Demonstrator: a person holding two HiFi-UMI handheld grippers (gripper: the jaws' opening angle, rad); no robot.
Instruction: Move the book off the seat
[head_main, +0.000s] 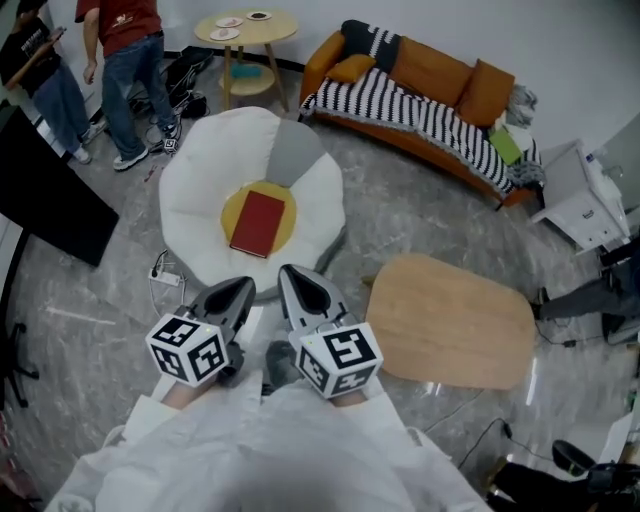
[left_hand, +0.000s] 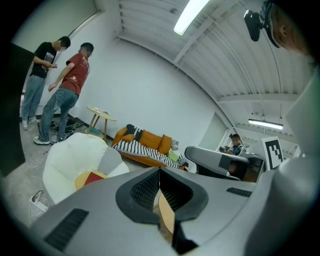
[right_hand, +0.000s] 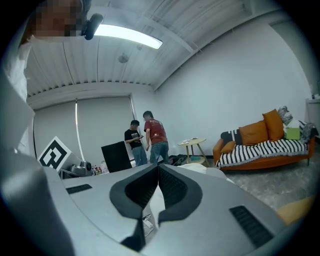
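Observation:
A red book (head_main: 258, 223) lies flat on the round yellow cushion (head_main: 232, 212) in the middle of the white flower-shaped seat (head_main: 195, 195). In the left gripper view the red book (left_hand: 92, 177) shows only as a corner on the white seat (left_hand: 70, 157). Both grippers are held close to my chest, short of the seat's near edge. My left gripper (head_main: 243, 290) is shut with nothing in it, and its jaws meet in its own view (left_hand: 159, 176). My right gripper (head_main: 292, 277) is also shut and empty, tips together in its own view (right_hand: 158, 170).
A light wooden oval table (head_main: 450, 320) stands to the right of the seat. An orange sofa (head_main: 430, 90) with a striped blanket lines the back wall. A small round side table (head_main: 246, 30) and two people (head_main: 120, 60) are at the back left. A power strip (head_main: 165, 278) lies left of the seat.

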